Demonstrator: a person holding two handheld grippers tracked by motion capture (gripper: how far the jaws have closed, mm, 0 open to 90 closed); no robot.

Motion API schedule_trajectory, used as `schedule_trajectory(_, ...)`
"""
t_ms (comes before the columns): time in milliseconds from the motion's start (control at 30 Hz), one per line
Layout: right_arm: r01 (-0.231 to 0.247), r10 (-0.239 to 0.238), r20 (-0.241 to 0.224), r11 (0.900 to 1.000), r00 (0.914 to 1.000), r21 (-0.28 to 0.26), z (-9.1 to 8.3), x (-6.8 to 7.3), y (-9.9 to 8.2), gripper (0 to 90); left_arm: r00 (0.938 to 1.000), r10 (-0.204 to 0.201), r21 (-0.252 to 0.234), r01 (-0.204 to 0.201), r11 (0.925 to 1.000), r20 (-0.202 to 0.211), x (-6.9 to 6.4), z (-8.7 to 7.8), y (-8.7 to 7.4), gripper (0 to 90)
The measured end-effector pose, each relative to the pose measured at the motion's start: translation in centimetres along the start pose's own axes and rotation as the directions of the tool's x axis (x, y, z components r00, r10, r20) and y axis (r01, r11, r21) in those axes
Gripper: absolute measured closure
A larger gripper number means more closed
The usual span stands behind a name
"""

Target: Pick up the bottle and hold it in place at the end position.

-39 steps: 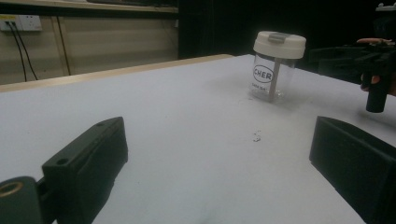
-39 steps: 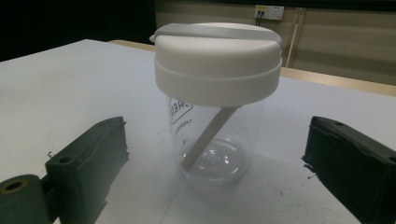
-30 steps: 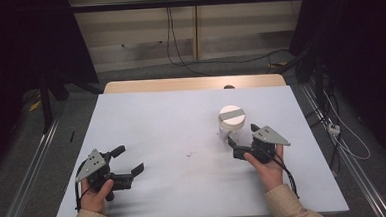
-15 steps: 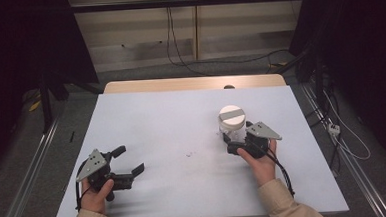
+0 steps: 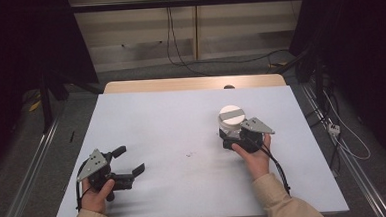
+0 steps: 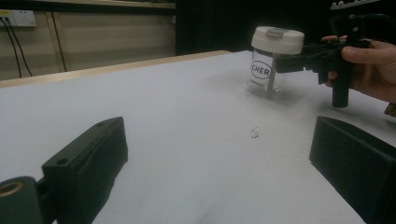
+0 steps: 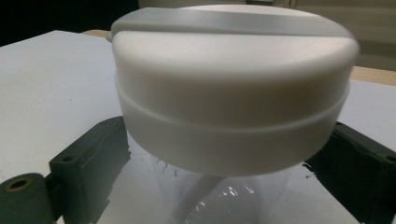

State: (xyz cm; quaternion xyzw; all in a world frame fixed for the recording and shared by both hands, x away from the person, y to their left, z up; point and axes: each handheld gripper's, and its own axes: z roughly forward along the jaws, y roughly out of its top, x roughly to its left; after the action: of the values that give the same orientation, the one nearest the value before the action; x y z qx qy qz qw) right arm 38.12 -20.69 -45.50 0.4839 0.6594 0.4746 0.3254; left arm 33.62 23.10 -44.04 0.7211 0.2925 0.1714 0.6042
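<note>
The right gripper (image 5: 231, 136), jaws apart, brackets the clear jar (image 5: 231, 122) under its lid (image 5: 231, 114), apparently ready to clamp, while the left gripper (image 5: 129, 162) rests open on the tabletop (image 5: 172, 134).

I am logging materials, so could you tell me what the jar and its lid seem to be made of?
The jar looks like clear glossy plastic or glass: the table shows through it. Its lid looks like matte white plastic, opaque and smooth.
</note>
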Motion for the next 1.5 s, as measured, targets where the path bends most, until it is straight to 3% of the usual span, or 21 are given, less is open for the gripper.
schedule_trajectory(500,-0.013,0.013,0.018,0.9995,0.9998,0.030,1.9,-0.2,0.0,9.5,1.0000,0.005,0.012,-0.005,0.9999,0.002,0.1,0.2,-0.1,4.1)
schedule_trajectory(800,-0.013,0.013,0.014,0.9995,0.9998,0.028,2.1,-0.1,0.1,16.2,1.0000,0.006,0.013,-0.006,0.9999,0.003,0.0,0.2,-0.1,4.1)
schedule_trajectory(1067,0.024,-0.025,0.013,0.9994,0.9996,0.024,2.0,0.0,0.2,18.1,0.9999,0.010,0.013,-0.010,0.9999,0.002,0.0,0.2,0.0,4.2)
schedule_trajectory(1500,0.053,-0.052,-0.071,0.9986,0.9961,0.009,2.1,1.3,0.8,18.3,1.0000,0.007,0.013,-0.008,0.9999,0.005,0.0,0.2,0.0,4.2)
